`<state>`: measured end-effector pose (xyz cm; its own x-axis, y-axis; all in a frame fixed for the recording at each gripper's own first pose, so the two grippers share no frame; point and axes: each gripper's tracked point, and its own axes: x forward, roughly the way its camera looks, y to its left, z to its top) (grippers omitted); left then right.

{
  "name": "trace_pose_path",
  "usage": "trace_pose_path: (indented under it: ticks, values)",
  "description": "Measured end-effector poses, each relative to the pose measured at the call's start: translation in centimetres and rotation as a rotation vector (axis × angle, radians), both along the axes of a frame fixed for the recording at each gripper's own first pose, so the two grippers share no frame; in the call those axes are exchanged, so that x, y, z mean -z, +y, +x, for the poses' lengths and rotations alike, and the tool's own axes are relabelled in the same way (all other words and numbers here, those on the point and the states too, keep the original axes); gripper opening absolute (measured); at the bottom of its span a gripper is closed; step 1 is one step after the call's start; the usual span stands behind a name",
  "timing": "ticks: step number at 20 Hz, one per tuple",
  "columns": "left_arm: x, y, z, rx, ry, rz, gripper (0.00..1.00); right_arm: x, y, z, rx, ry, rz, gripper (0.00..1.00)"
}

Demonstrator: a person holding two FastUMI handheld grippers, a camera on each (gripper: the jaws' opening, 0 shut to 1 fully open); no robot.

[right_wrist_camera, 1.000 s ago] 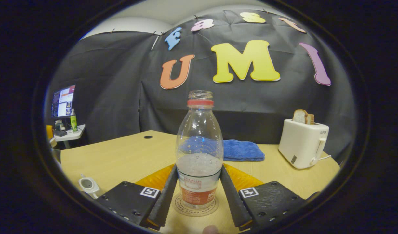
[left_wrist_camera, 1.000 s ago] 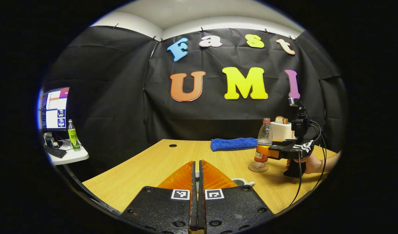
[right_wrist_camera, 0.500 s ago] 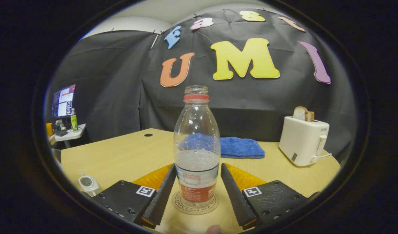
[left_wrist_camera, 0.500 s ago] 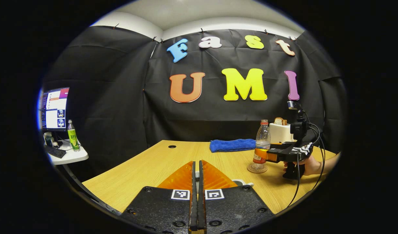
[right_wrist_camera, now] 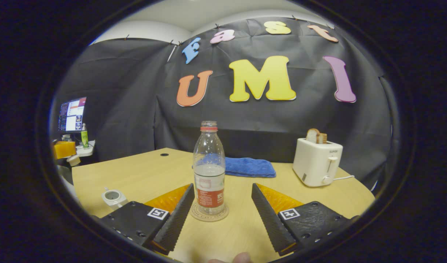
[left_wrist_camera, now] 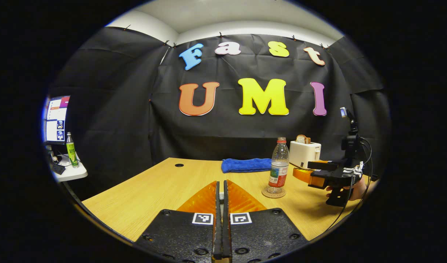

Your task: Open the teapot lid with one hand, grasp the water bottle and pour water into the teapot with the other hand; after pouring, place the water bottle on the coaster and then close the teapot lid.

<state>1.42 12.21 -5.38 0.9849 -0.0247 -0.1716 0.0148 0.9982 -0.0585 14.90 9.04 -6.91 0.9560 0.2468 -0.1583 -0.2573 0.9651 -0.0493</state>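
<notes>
The right hand-held gripper (right_wrist_camera: 220,210) is wide open and holds nothing. Just past its fingers, the clear plastic water bottle with a red label (right_wrist_camera: 209,175) stands upright on the round brown coaster (right_wrist_camera: 209,213) (on the light wooden table (right_wrist_camera: 146,175)). The small white teapot (right_wrist_camera: 113,197) sits open-topped nearby. The left hand-held gripper (left_wrist_camera: 220,204) is pressed closed; whether it pinches something I cannot tell.

Clear plastic bottle (right_wrist_camera: 209,171) — wood-grain table (right_wrist_camera: 143,175)
</notes>
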Motion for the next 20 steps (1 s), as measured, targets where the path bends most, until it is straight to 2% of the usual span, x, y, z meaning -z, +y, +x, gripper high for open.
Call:
trace_pose_path:
  ticks: [5,10,20]
  values:
    - [2.0,-3.3,1.9,0.064,0.029,0.006,0.03,-0.7,-5.3,-4.3,0.096,-0.046,0.036,0.94]
    - [4.4,-3.9,3.3,0.056,0.059,0.006,0.03,-1.0,-9.1,-6.8,0.169,-0.090,0.022,0.94]
    - [7.1,-3.1,4.4,0.024,0.097,-0.064,0.03,0.2,-11.6,-8.3,0.240,-0.059,0.018,0.94]
